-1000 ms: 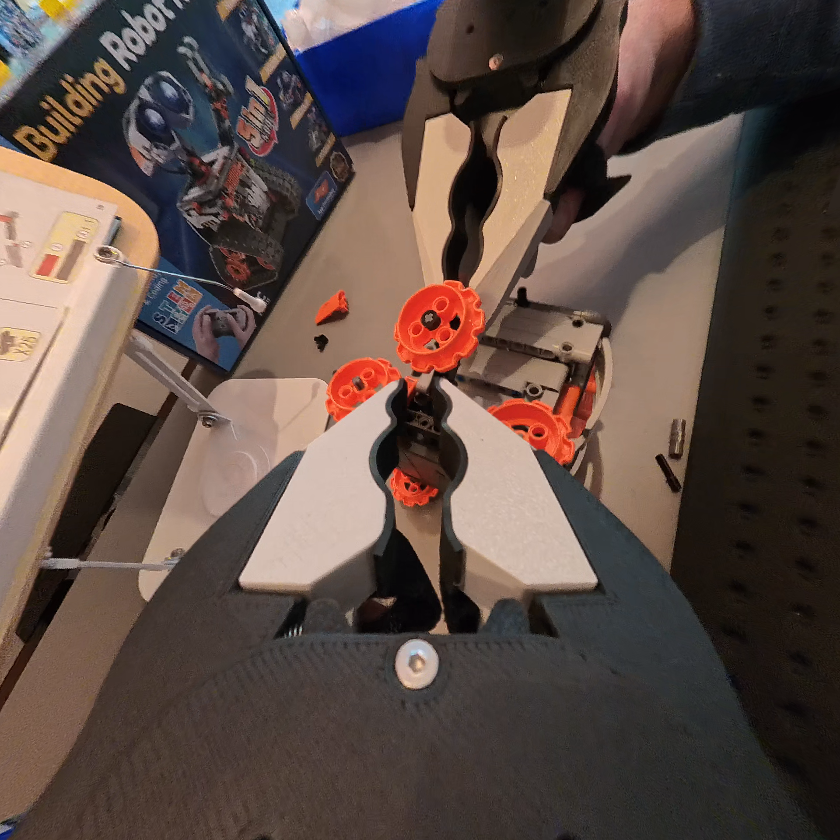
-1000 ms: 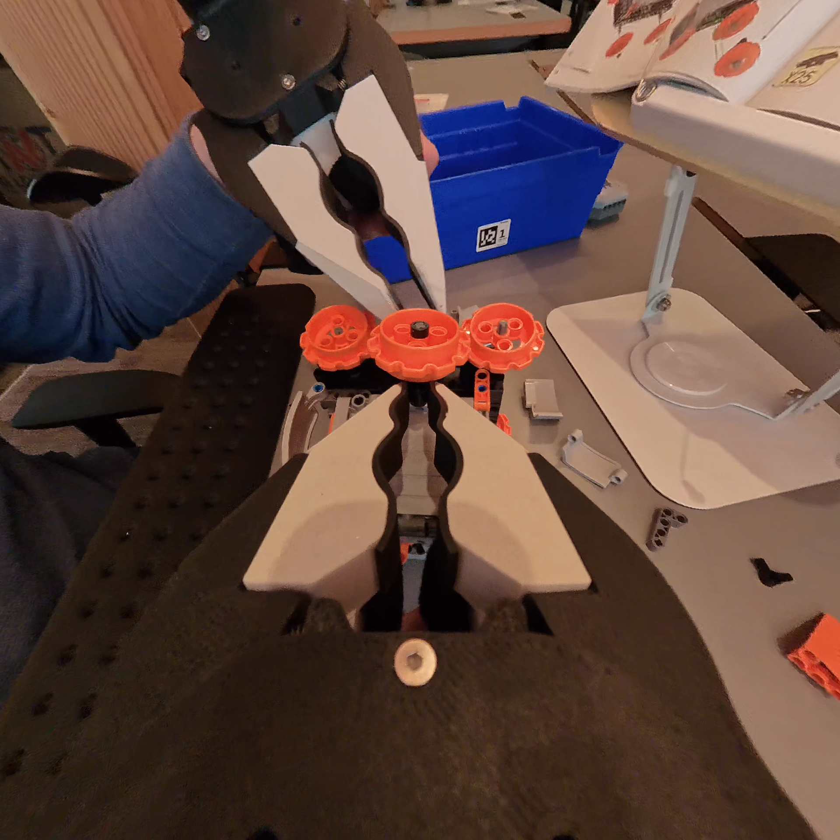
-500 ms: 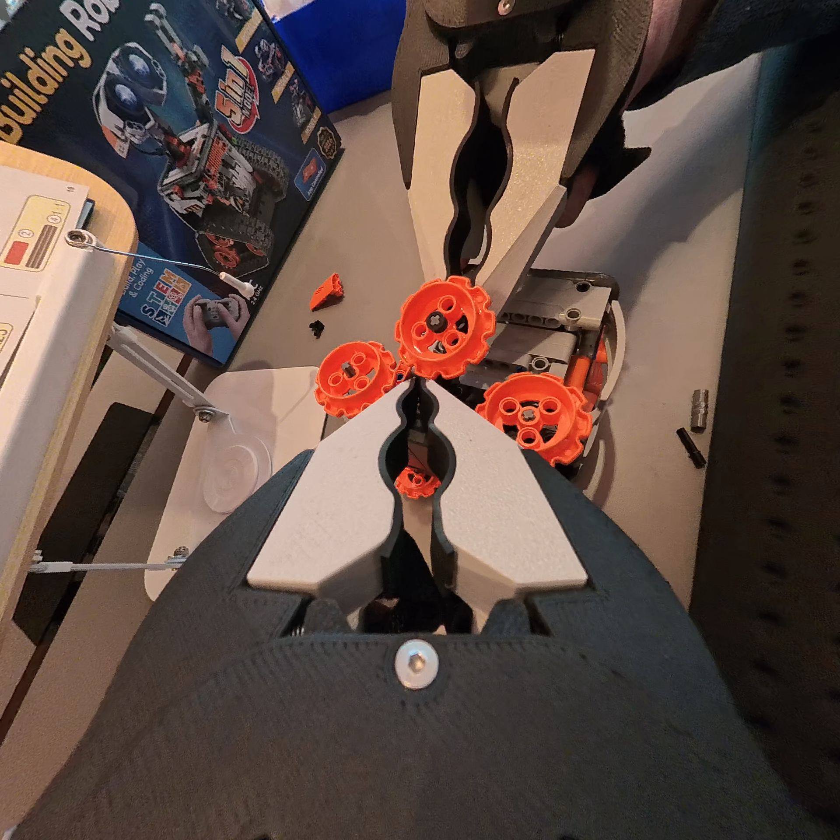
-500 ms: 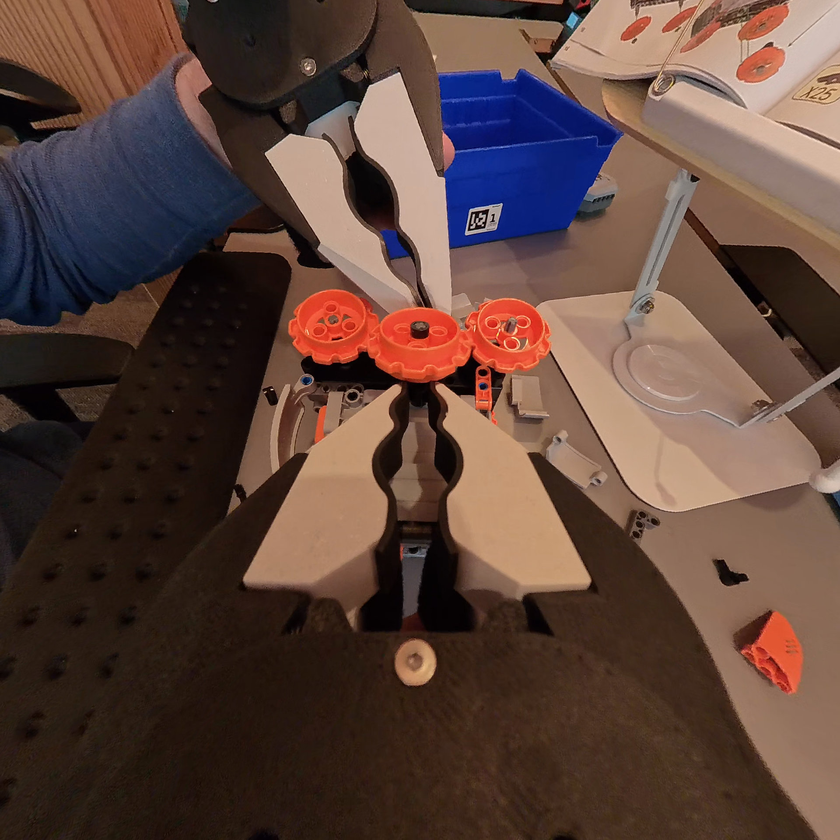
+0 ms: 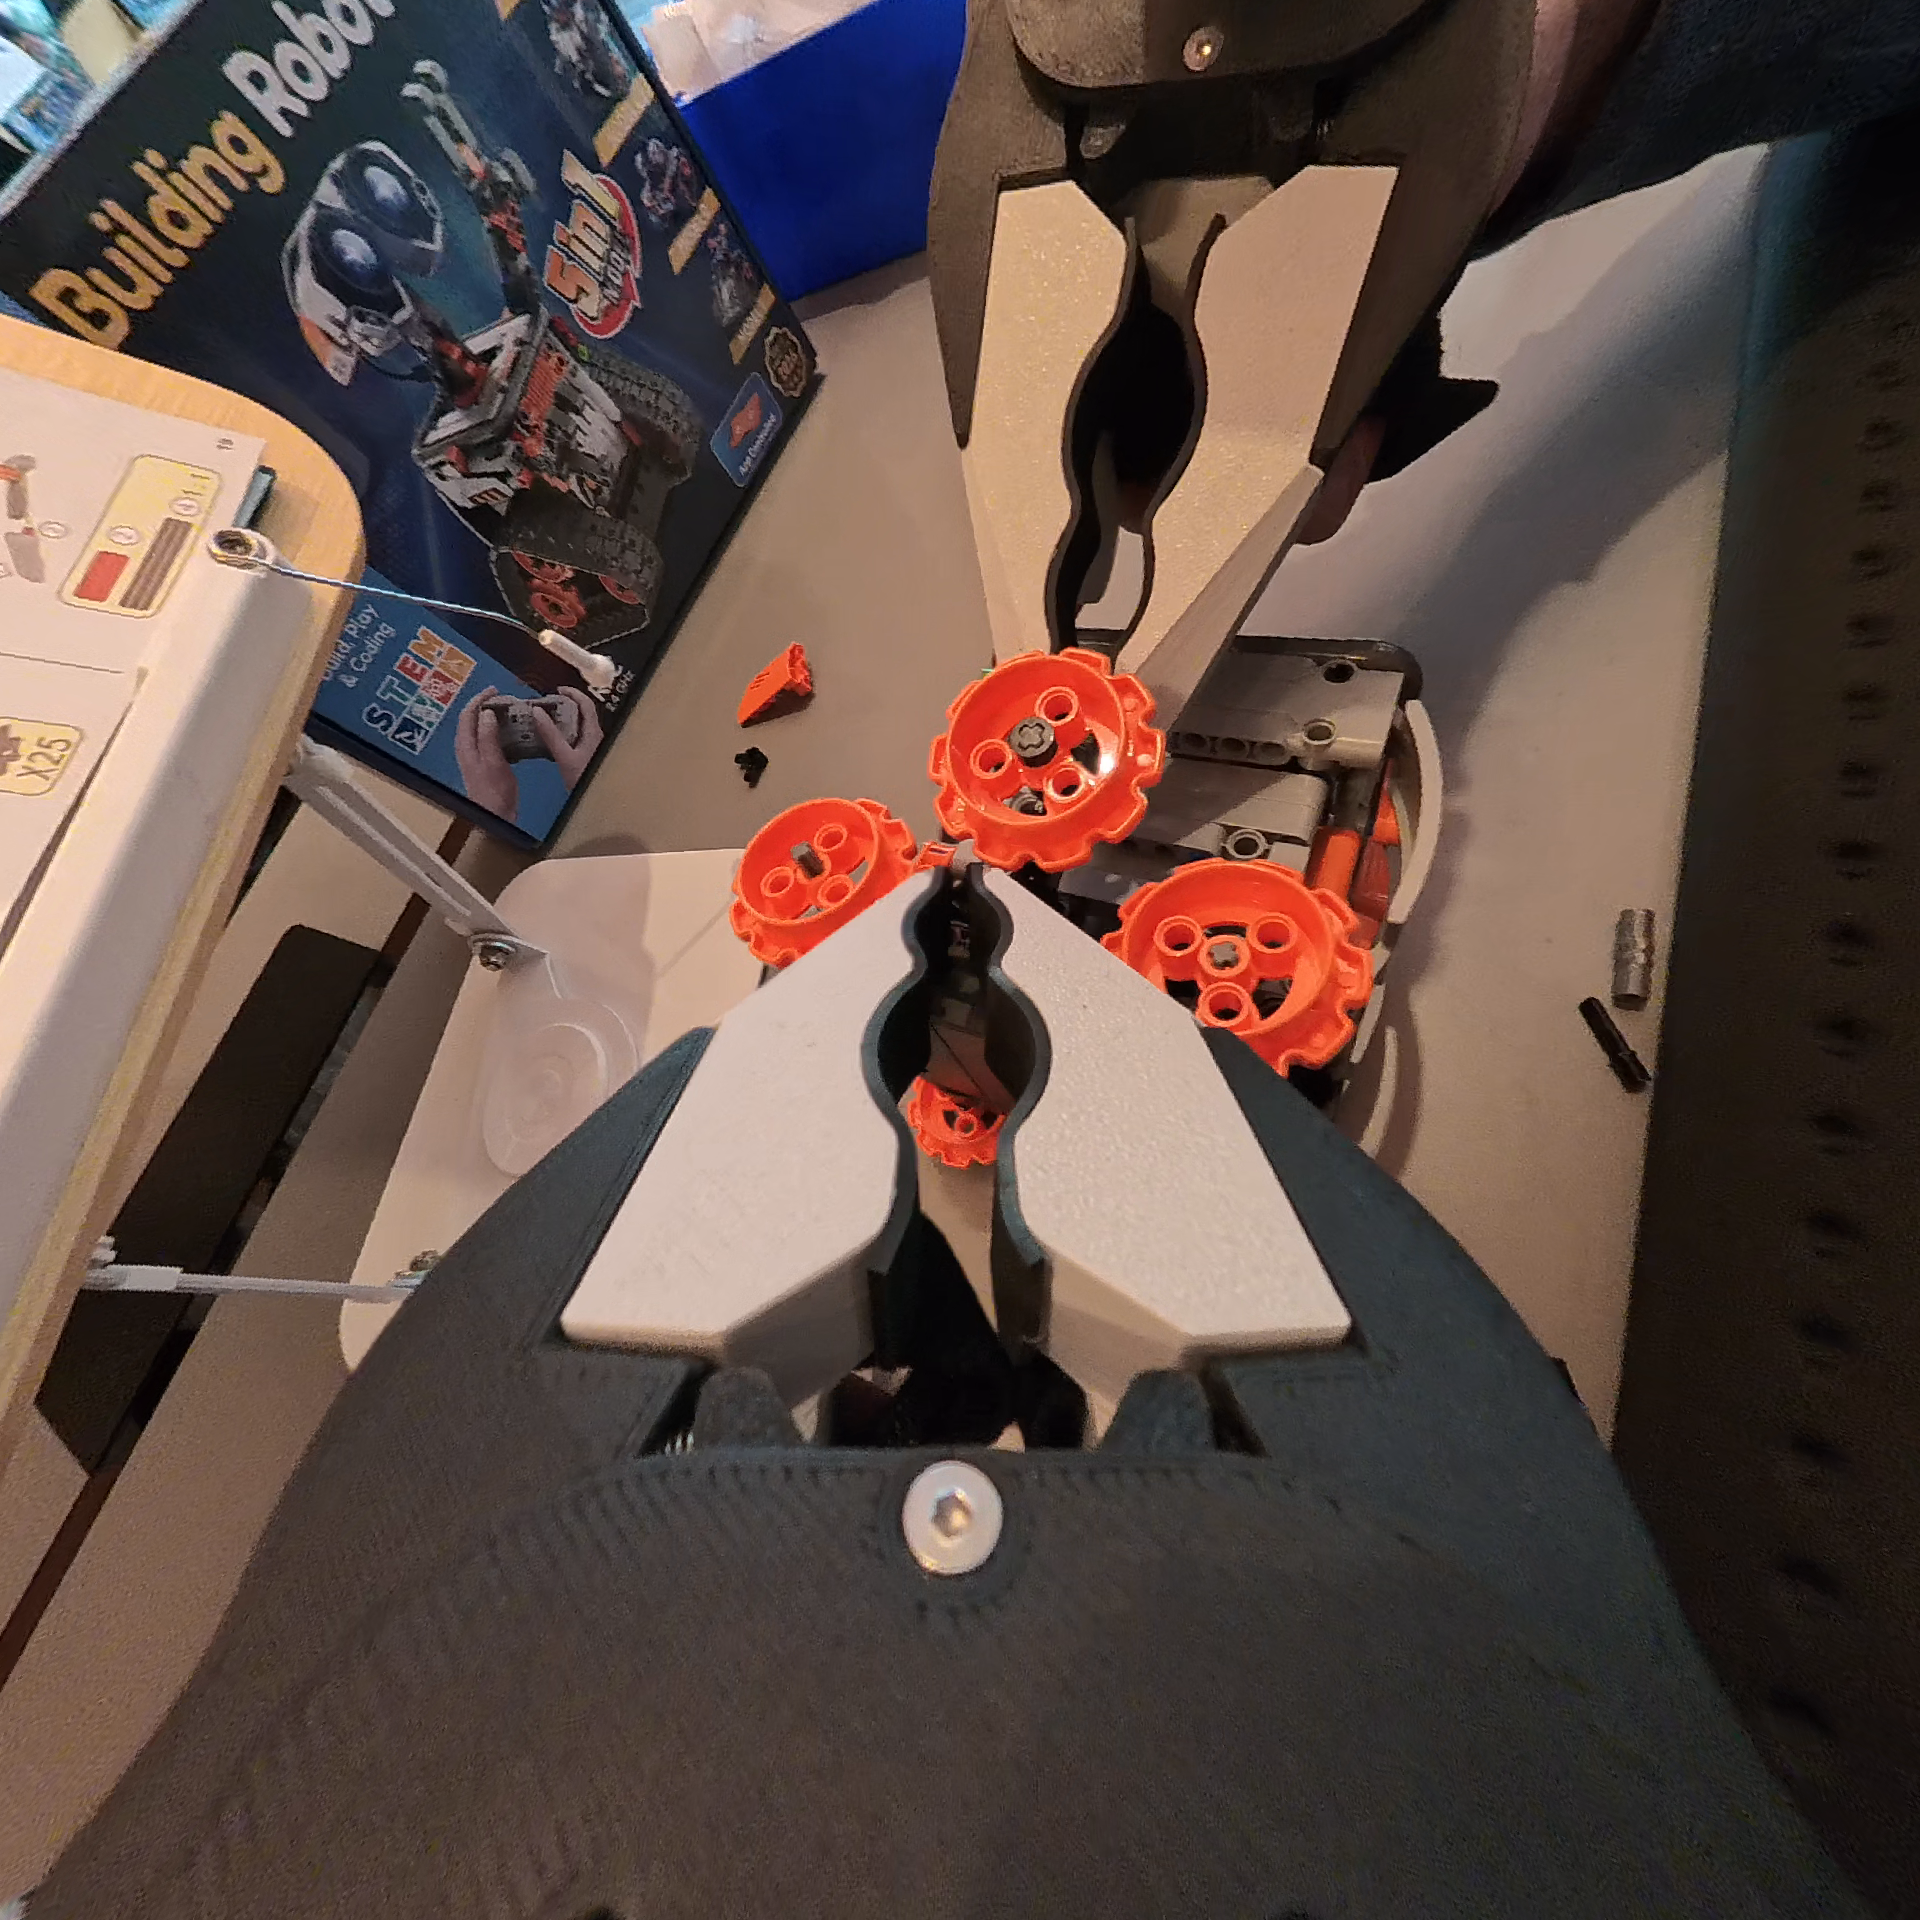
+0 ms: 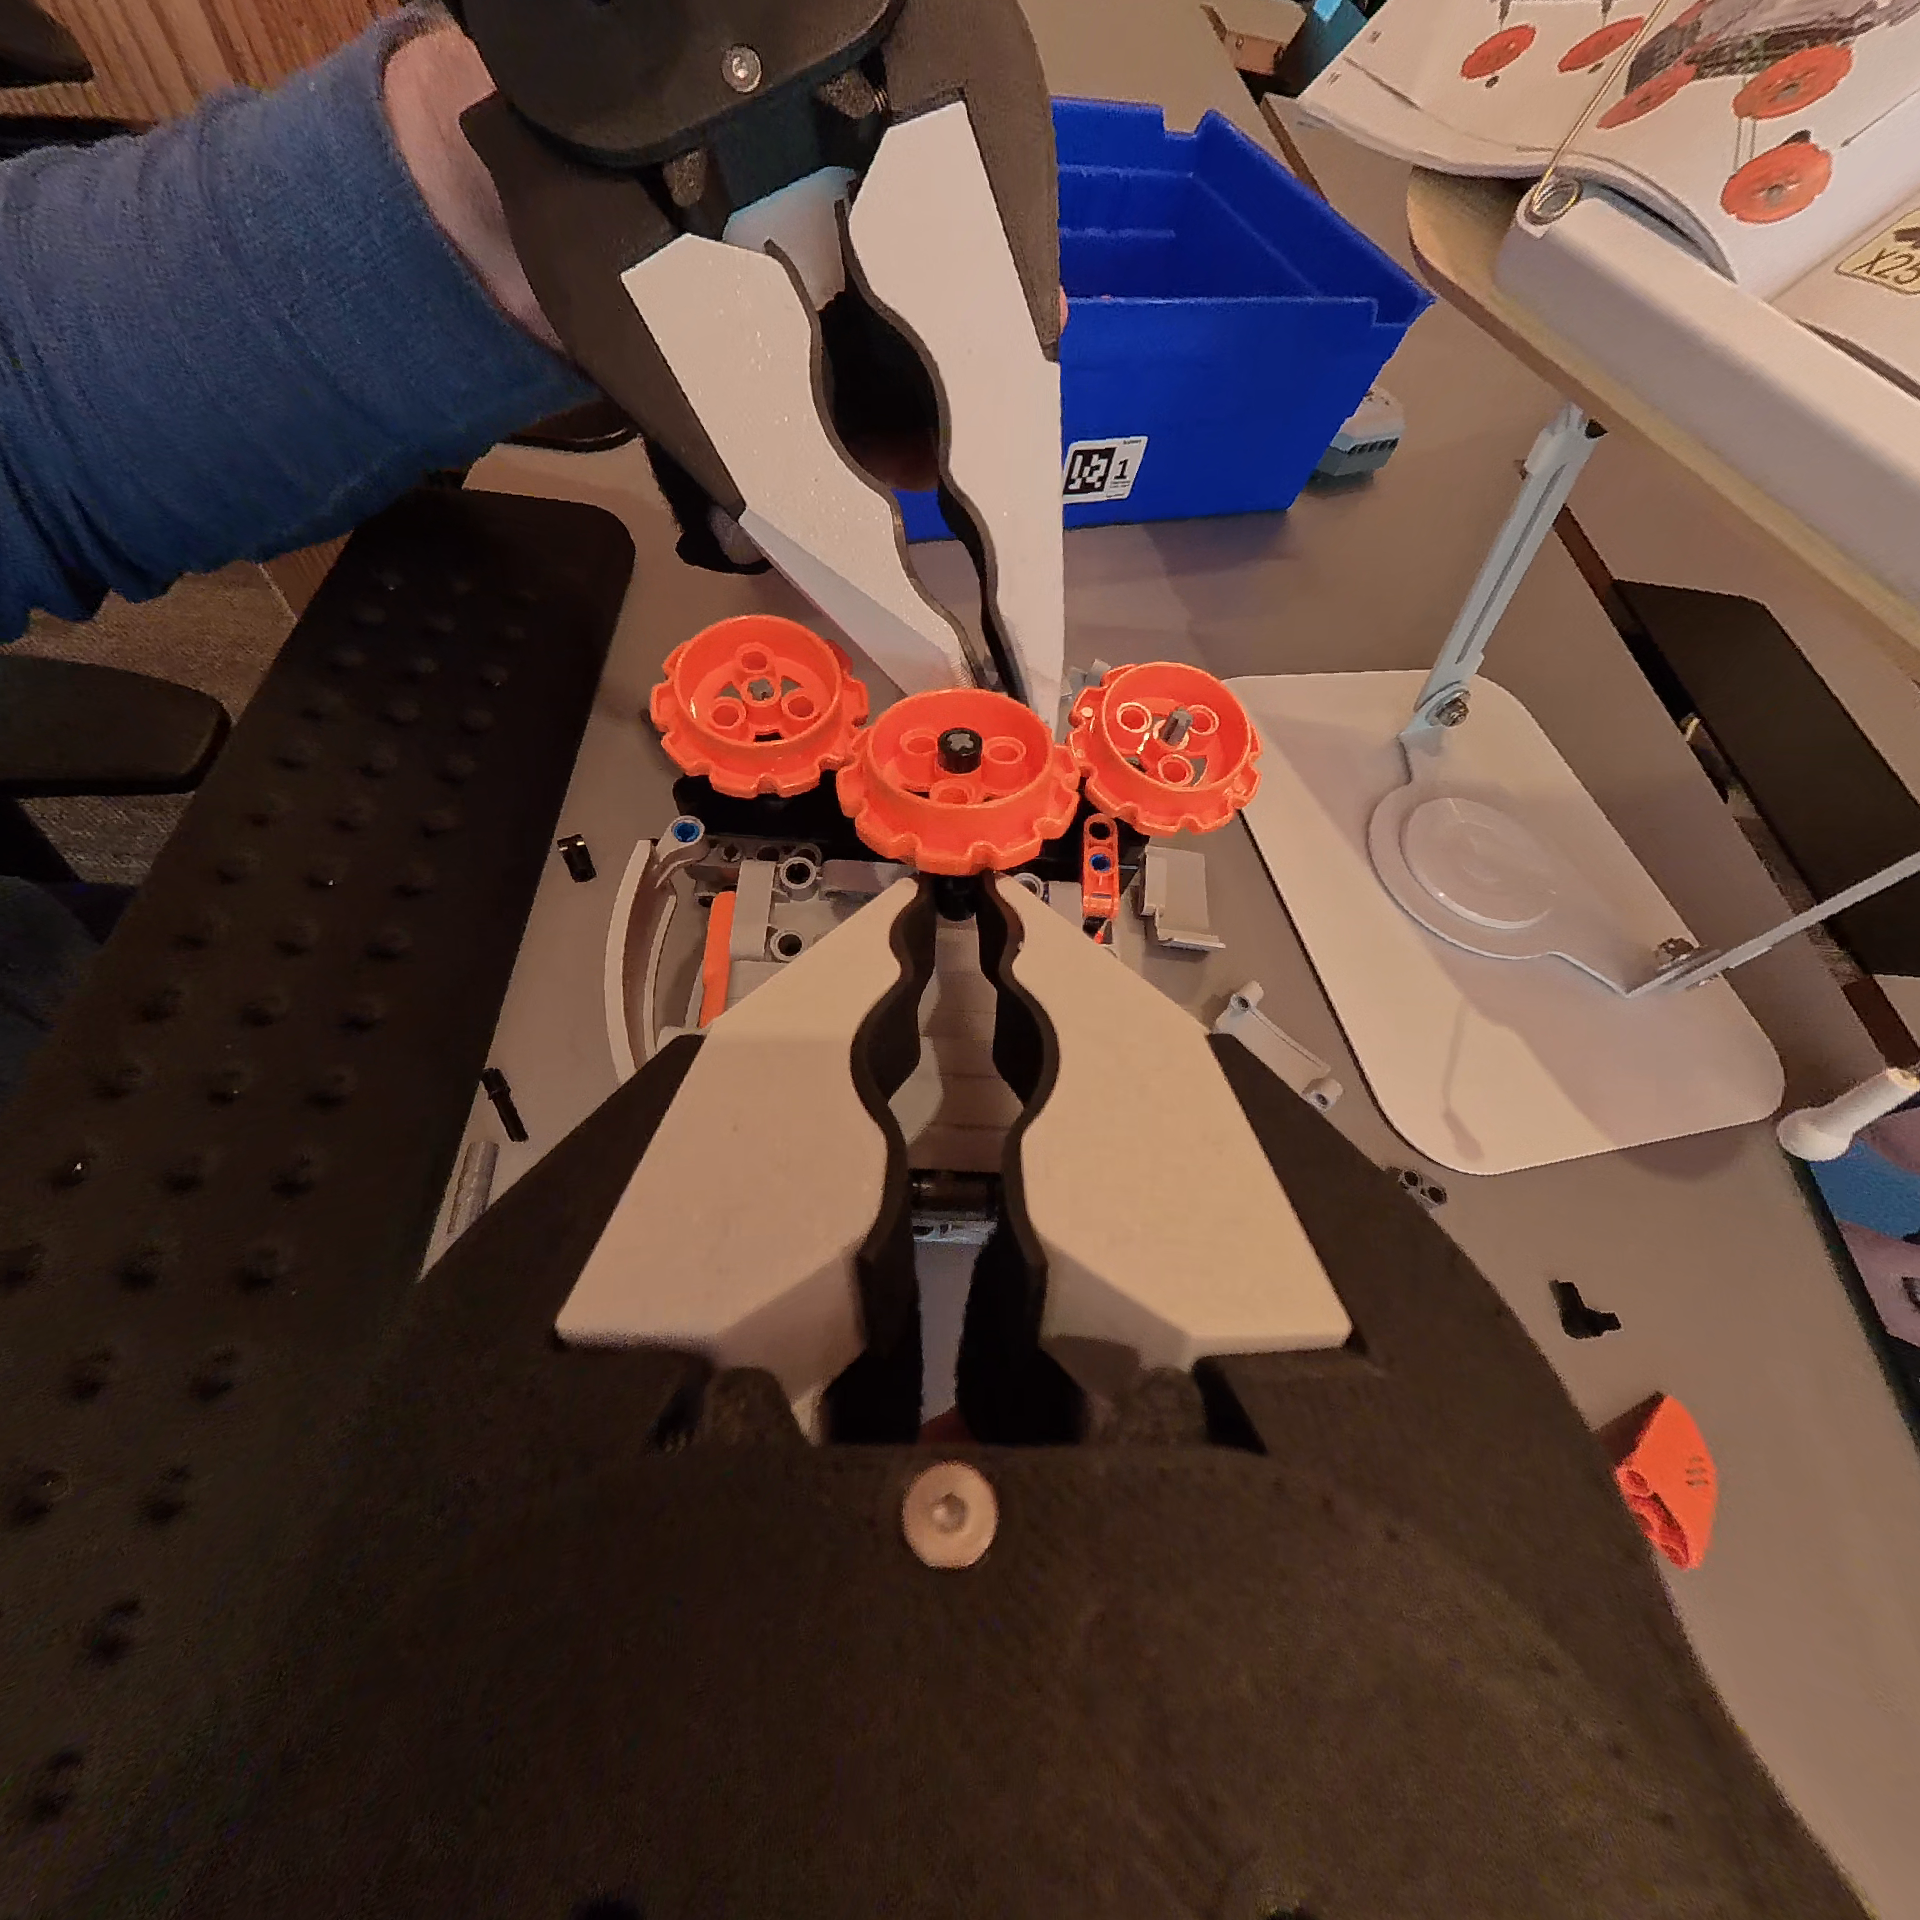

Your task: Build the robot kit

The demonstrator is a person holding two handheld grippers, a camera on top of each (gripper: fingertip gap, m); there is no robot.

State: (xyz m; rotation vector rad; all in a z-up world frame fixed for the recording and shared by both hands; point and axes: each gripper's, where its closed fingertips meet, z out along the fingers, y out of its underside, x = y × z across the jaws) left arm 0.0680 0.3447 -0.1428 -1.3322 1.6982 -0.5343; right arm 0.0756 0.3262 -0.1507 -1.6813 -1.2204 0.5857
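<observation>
Orange toothed wheels [image 6: 954, 795] crown the brick model [image 5: 1262, 774] on the tabletop [image 5: 1538, 727]; my left gripper [image 5: 958, 875] and right gripper [image 6: 958, 885] each clench its dark parts.

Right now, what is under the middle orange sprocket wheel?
Under the middle orange sprocket wheel a black axle runs down between the right gripper tips; grey beam assembly lies below. The axle's lower end is hidden.

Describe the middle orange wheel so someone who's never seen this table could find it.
Find the blue bin at the back of the table, then come forward to three orange wheels in a row. The middle wheel sits between the tips of the two grippers; unlike its neighbours with grey hubs, it has a black axle end at its centre.
</observation>
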